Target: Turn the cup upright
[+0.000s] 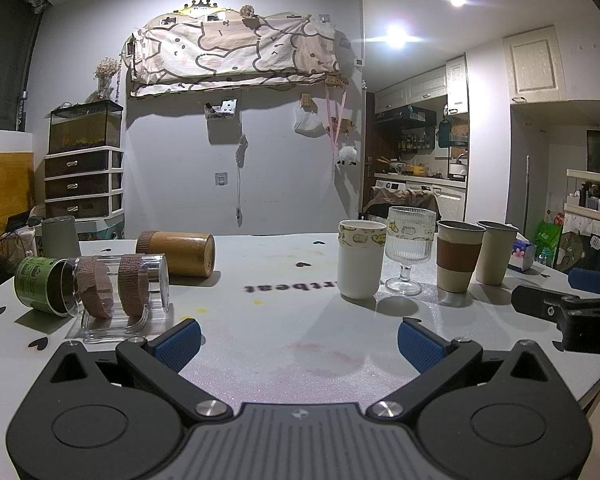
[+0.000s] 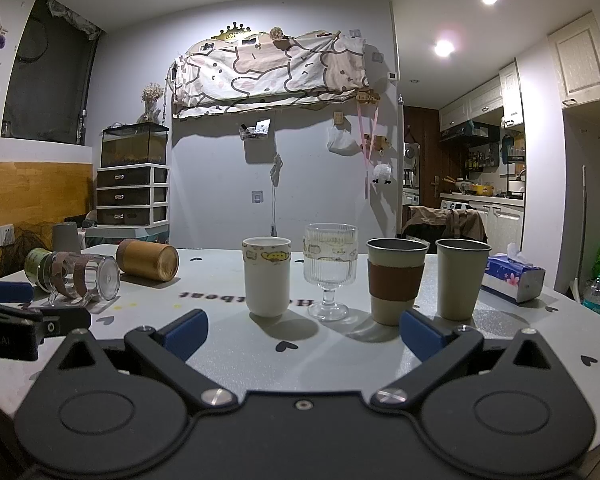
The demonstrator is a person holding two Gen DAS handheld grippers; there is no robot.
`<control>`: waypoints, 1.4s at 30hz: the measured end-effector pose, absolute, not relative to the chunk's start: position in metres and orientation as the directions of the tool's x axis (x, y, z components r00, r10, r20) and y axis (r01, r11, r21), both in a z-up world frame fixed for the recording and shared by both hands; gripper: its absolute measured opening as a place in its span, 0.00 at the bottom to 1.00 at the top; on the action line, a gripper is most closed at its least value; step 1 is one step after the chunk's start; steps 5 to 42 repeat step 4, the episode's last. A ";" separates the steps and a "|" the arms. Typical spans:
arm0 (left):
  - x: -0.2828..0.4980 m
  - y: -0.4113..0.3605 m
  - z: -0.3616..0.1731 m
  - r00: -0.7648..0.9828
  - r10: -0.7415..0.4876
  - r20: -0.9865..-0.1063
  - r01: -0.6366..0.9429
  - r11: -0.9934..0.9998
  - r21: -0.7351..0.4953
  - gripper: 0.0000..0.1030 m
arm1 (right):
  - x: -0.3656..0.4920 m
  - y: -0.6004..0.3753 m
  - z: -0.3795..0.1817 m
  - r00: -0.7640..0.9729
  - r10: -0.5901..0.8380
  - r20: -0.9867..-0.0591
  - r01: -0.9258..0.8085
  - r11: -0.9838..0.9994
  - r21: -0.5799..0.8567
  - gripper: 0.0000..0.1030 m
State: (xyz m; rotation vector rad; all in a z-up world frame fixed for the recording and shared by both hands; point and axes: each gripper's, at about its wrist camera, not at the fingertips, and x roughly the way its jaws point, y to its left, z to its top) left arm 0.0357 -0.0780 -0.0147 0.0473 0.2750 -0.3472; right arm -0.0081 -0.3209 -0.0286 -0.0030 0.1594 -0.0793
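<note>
Three cups lie on their sides at the table's left: a green-label cup [image 1: 36, 286], a clear glass mug with brown bands [image 1: 120, 284] and a bamboo cup [image 1: 178, 252]. They also show in the right wrist view, the clear mug [image 2: 82, 276] and the bamboo cup [image 2: 148, 259]. A grey cup [image 1: 59, 236] stands mouth down behind them. My left gripper [image 1: 299, 344] is open and empty, low over the table right of the clear mug. My right gripper [image 2: 305, 334] is open and empty in front of the upright cups.
Upright in a row stand a white cup [image 2: 266, 276], a ribbed stemmed glass [image 2: 330, 268], a sleeved paper cup [image 2: 394, 280] and a plain beige cup [image 2: 460, 278]. A blue tissue box [image 2: 514, 276] lies at the right. The table edge [image 2: 580, 312] curves away there.
</note>
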 end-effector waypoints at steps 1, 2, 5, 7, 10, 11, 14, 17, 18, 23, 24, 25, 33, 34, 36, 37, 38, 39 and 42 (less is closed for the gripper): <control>0.036 -0.078 -0.014 0.904 -0.328 -0.274 0.341 0.940 -0.002 1.00 | -0.008 -0.321 -0.029 0.984 -0.079 -0.159 0.079 0.997 -0.009 1.00; 0.035 -0.077 -0.013 0.905 -0.327 -0.273 0.340 0.941 -0.002 1.00 | -0.008 -0.321 -0.029 0.984 -0.079 -0.159 0.079 0.997 -0.009 1.00; 0.035 -0.077 -0.012 0.905 -0.327 -0.271 0.339 0.941 -0.001 1.00 | -0.008 -0.321 -0.028 0.984 -0.080 -0.159 0.080 0.997 -0.009 1.00; 0.035 -0.077 -0.012 0.905 -0.327 -0.271 0.339 0.941 -0.001 1.00 | -0.008 -0.321 -0.028 0.984 -0.080 -0.159 0.080 0.997 -0.009 1.00; 0.035 -0.077 -0.012 0.905 -0.327 -0.271 0.339 0.941 -0.001 1.00 | -0.008 -0.321 -0.028 0.984 -0.080 -0.159 0.080 0.997 -0.009 1.00; 0.035 -0.077 -0.012 0.905 -0.327 -0.271 0.339 0.941 -0.001 1.00 | -0.008 -0.321 -0.028 0.984 -0.080 -0.159 0.080 0.997 -0.009 1.00; 0.035 -0.077 -0.012 0.905 -0.327 -0.271 0.339 0.941 -0.001 1.00 | -0.008 -0.321 -0.028 0.984 -0.080 -0.159 0.080 0.997 -0.009 1.00; 0.035 -0.077 -0.012 0.905 -0.327 -0.271 0.339 0.941 -0.001 1.00 | -0.008 -0.321 -0.028 0.984 -0.080 -0.159 0.080 0.997 -0.009 1.00; 0.035 -0.077 -0.012 0.905 -0.327 -0.271 0.339 0.941 -0.001 1.00 | -0.008 -0.321 -0.028 0.984 -0.080 -0.159 0.080 0.997 -0.009 1.00; 0.035 -0.077 -0.012 0.905 -0.327 -0.271 0.339 0.941 -0.001 1.00 | -0.008 -0.321 -0.028 0.984 -0.080 -0.159 0.080 0.997 -0.009 1.00; 0.035 -0.077 -0.012 0.905 -0.327 -0.271 0.339 0.941 -0.001 1.00 | -0.008 -0.321 -0.028 0.984 -0.080 -0.159 0.080 0.997 -0.009 1.00; 0.035 -0.077 -0.012 0.905 -0.327 -0.271 0.339 0.941 -0.001 1.00 | -0.008 -0.321 -0.028 0.984 -0.080 -0.159 0.080 0.997 -0.009 1.00; 0.035 -0.077 -0.012 0.905 -0.327 -0.271 0.339 0.941 -0.001 1.00 | -0.008 -0.321 -0.028 0.984 -0.080 -0.159 0.080 0.997 -0.009 1.00; 0.035 -0.077 -0.012 0.905 -0.327 -0.271 0.339 0.941 -0.001 1.00 | -0.008 -0.321 -0.028 0.984 -0.080 -0.159 0.080 0.997 -0.009 1.00; 0.035 -0.077 -0.012 0.905 -0.327 -0.271 0.339 0.941 -0.001 1.00 | -0.008 -0.321 -0.028 0.984 -0.080 -0.159 0.080 0.997 -0.009 1.00; 0.035 -0.077 -0.012 0.905 -0.327 -0.271 0.339 0.941 -0.001 1.00 | -0.008 -0.321 -0.028 0.984 -0.080 -0.159 0.080 0.997 -0.009 1.00; 0.035 -0.077 -0.012 0.905 -0.327 -0.271 0.339 0.941 -0.001 1.00 | -0.008 -0.321 -0.028 0.984 -0.080 -0.159 0.080 0.997 -0.009 1.00; 0.035 -0.077 -0.012 0.905 -0.327 -0.271 0.339 0.941 -0.001 1.00 | -0.008 -0.321 -0.028 0.984 -0.080 -0.159 0.080 0.997 -0.009 1.00; 0.035 -0.077 -0.012 0.905 -0.327 -0.271 0.339 0.941 -0.001 1.00 | -0.008 -0.321 -0.028 0.984 -0.080 -0.159 0.080 0.997 -0.009 1.00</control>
